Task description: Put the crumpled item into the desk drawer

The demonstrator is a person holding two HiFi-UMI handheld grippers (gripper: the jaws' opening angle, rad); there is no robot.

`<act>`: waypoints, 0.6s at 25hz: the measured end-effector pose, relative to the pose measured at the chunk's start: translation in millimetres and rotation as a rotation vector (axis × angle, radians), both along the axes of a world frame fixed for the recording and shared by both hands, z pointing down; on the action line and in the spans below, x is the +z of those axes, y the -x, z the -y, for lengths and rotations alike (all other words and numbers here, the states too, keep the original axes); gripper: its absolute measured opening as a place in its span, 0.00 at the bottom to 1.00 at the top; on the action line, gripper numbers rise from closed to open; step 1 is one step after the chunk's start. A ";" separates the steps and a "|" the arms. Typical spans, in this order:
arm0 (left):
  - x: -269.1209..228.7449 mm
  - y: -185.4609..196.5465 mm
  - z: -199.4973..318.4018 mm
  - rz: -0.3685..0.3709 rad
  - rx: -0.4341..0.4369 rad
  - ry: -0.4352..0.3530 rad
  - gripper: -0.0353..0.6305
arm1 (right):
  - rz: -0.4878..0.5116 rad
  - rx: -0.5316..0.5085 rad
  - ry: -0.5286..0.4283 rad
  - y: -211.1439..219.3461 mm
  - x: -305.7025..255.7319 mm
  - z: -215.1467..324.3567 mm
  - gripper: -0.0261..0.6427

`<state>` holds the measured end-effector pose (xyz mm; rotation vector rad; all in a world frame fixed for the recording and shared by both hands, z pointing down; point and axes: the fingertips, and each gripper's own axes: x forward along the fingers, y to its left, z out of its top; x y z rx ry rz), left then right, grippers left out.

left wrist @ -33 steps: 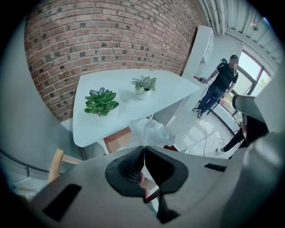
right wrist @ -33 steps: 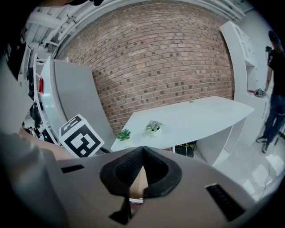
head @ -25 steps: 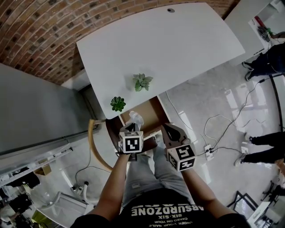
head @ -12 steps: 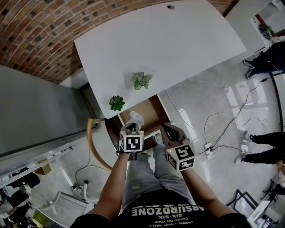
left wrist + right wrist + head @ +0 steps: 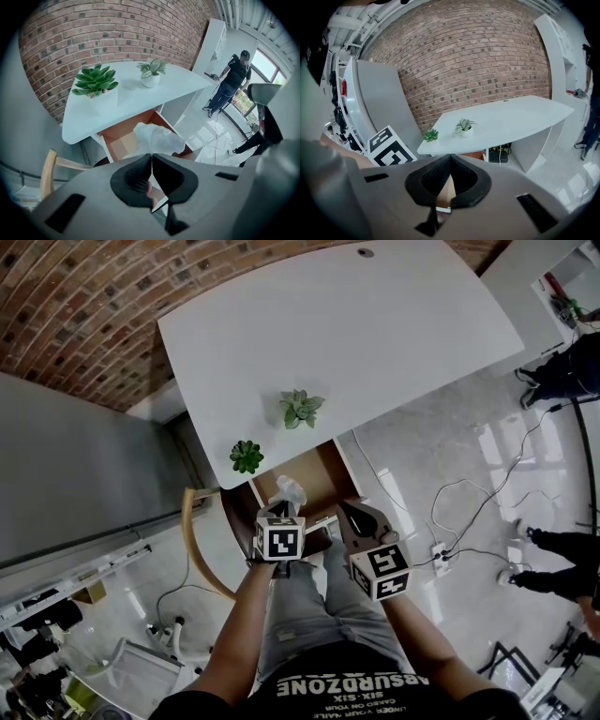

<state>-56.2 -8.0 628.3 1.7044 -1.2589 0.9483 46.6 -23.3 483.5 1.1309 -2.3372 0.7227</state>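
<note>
Under the near corner of the white desk (image 5: 356, 324) the drawer (image 5: 323, 474) stands pulled out, its brown bottom showing. Little has changed in the last second: the left gripper (image 5: 151, 155) sits a touch lower over the drawer, and the right gripper (image 5: 450, 157) has kept its place. The left gripper's jaws are pressed together and pinch an edge of the crumpled item (image 5: 157, 138), a white wad that hangs off their tips above the open drawer, not yet down in it. The right gripper's jaws are closed too, tip to tip, with nothing caught in them; it hovers just beside the left one, at the drawer's front right.

The desk's edge overhangs the back of the drawer. On that edge stand two small potted plants, a dark one (image 5: 247, 457) and a paler one (image 5: 300, 411) further in. A wooden chair (image 5: 199, 549) curves close by the drawer's left side. A cable (image 5: 469, 507) trails over the shiny floor to a power strip (image 5: 438, 557), well off to the right. A brick wall (image 5: 84, 306) runs behind the desk.
</note>
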 end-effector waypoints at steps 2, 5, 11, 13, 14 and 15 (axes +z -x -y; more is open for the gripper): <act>3.6 -1.3 0.3 0.000 0.001 0.003 0.07 | -0.001 -0.008 0.006 0.2 2.7 0.4 0.04; 9.2 -3.0 3.0 0.005 0.007 0.000 0.07 | -0.006 -0.015 0.005 -0.4 6.7 2.7 0.04; 17.3 -6.1 6.7 0.012 0.013 -0.002 0.07 | -0.010 -0.025 0.009 -0.7 13.1 5.7 0.04; 19.7 -7.0 7.4 0.013 0.013 0.000 0.07 | -0.008 -0.027 0.005 -0.1 14.6 7.0 0.04; 21.2 -7.2 7.5 0.015 0.012 0.001 0.07 | -0.008 -0.029 0.006 0.2 15.6 7.2 0.04; 22.8 -7.3 7.7 0.016 0.011 0.002 0.07 | -0.011 -0.032 0.011 0.3 17.0 7.0 0.04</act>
